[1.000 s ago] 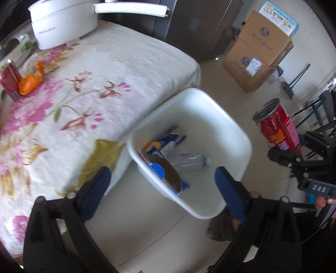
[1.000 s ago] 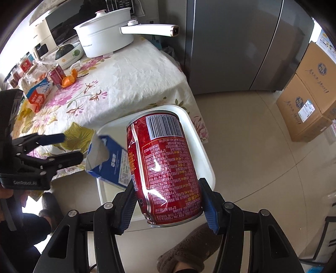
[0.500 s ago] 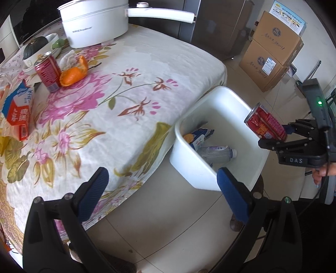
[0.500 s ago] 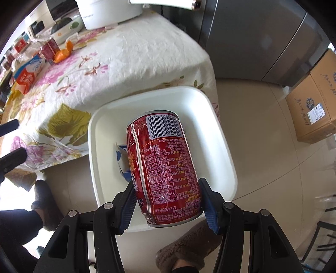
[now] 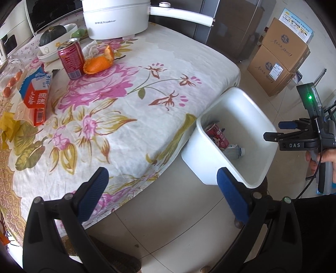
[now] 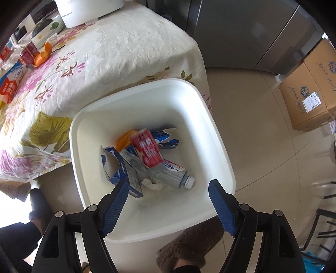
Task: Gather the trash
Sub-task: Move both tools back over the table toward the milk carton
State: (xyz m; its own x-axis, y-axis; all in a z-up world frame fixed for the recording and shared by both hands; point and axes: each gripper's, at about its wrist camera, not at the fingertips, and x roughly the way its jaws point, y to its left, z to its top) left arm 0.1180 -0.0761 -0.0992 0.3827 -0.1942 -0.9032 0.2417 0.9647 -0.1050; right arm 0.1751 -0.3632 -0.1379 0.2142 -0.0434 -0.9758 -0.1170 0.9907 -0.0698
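From my left wrist view, the left gripper (image 5: 160, 193) hangs with fingers wide and empty over the worktop (image 5: 130, 100) edge. From my right wrist view, the right gripper (image 6: 168, 201) is opening, empty, above the white bin (image 6: 220, 151) where the red can (image 6: 148, 148) lies among trash.

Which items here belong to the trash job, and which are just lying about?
Job:
- white bin
- red can in bin
- red can on table
- orange peel
- crumpled tissue

Lying about:
- white pot
- cardboard boxes
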